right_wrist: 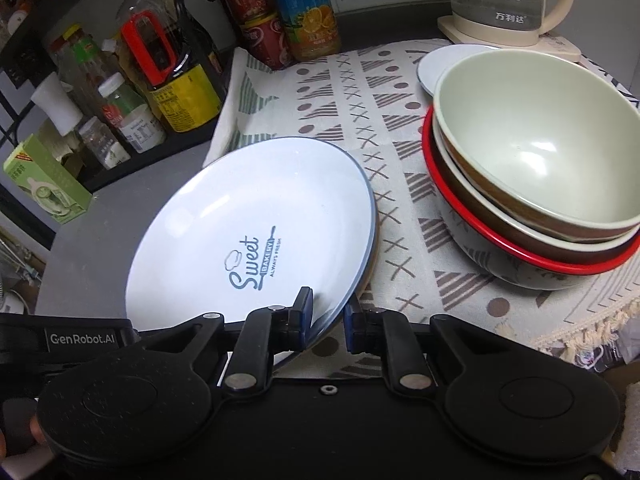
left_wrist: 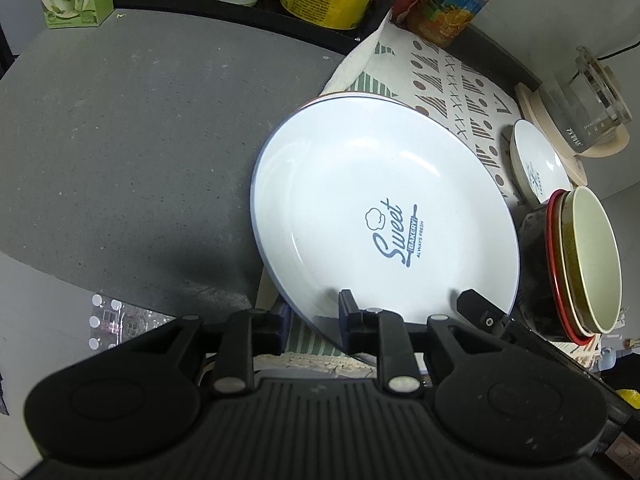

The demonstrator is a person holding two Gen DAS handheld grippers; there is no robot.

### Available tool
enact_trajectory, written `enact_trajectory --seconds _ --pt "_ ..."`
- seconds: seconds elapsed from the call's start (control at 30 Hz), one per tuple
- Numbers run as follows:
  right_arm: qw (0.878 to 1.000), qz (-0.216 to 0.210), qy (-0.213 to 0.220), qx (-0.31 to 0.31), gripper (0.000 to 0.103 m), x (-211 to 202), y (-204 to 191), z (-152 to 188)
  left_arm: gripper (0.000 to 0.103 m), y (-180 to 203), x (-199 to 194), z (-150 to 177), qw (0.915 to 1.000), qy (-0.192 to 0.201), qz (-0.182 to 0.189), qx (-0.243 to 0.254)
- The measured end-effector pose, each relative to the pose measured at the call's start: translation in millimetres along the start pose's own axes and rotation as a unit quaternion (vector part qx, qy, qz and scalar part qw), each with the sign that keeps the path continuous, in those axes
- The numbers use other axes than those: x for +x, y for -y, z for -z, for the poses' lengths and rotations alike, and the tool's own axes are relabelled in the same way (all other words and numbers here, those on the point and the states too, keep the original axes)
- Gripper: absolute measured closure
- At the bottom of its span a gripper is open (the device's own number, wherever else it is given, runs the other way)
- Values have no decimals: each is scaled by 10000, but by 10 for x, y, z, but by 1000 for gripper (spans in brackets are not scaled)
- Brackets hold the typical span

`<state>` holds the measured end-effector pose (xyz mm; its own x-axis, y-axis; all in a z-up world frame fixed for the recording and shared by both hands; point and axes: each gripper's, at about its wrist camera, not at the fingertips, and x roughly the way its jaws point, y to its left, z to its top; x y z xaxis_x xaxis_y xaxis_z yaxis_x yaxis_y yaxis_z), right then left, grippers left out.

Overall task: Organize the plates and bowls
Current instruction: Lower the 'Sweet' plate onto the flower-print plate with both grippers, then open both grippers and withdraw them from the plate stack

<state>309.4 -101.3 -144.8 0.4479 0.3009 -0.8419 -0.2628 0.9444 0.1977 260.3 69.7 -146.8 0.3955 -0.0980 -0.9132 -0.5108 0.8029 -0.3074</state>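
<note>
A grey table (left_wrist: 120, 140) carries a patterned cloth (right_wrist: 360, 120) on its right part. At the cloth's left edge lies a white plate (right_wrist: 248, 232) printed "Sweet Bakery", stacked on another plate. To its right stand nested bowls (right_wrist: 536, 168), with a small plate (right_wrist: 430, 66) beyond them. The right gripper (right_wrist: 326, 312) clamps the white plate's near rim. The left gripper (left_wrist: 312, 312) has its fingers apart, one above the near rim, one below.
</note>
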Motion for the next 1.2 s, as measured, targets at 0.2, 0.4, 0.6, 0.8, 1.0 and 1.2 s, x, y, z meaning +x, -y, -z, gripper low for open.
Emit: enact_trajectory --seconds 0.2,0.4,0.6,0.8,1.0,1.2 --pt "9998 -27 -132 173 85 98 52 25 81 -8 66 -43 9999 57 -107 42" --pt "9992 -171 -101 343 78 91 96 8 80 -32 37 -88 9997 14 -236 63" --pt "9984 -426 226 296 53 -110 97 -31 62 -50 -154 -133 9989 144 -426 106" --pt "9957 -622 663 147 43 -414 131 -85 52 -4 -375 -219 9981 425 -430 125" --pt "9920 -690 1048 159 32 -711 250 -202 35 223 -543 -234 9966 729 -349 146" --pt "9889 -503 1348 365 19 -920 543 -386 35 486 -587 -205 9965 790 -156 236"
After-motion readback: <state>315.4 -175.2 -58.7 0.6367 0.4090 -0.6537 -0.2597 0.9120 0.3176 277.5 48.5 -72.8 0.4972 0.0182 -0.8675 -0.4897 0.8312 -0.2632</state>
